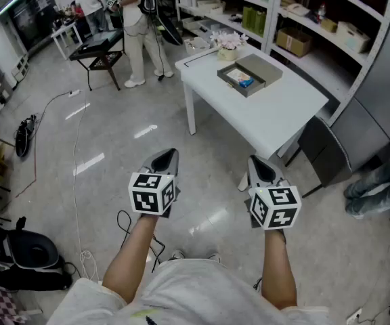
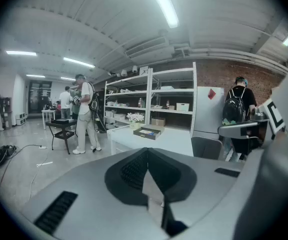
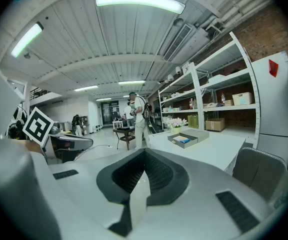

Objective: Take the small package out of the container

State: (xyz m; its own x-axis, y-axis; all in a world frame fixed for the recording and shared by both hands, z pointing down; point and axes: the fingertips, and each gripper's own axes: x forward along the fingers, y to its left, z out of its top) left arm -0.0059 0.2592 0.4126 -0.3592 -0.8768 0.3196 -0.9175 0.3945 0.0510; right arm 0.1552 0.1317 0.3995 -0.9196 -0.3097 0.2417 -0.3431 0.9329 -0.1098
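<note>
Package [image 1: 244,81] lay inside the container [image 1: 265,72], a shallow grey tray on the white worktop [image 1: 283,110], just beside a pot of flowers [image 1: 227,42]. It showed as a small blue-and-pale thing near the tray's middle. It was too small in every view to tell which way its long axis ran.

Both claws were well apart from the worktop, held low over the bare floor [image 1: 100,134] in front of the person. The left claw [image 1: 166,157] had its jaws pressed together with nothing between them. The right claw [image 1: 260,165] looked the same, pads meeting and empty.

In the head view the tray lay almost straight ahead of the right claw and off to the right of the left one. I judged the right claw the nearer and the likelier to make the reach, though the person would first need to close the gap to the worktop.

No brand or label could be read. Print on the package and on the shelf boxes [image 1: 293,41] was too small, and only the black-and-white square markers on the claws' cubes stood out.
</note>
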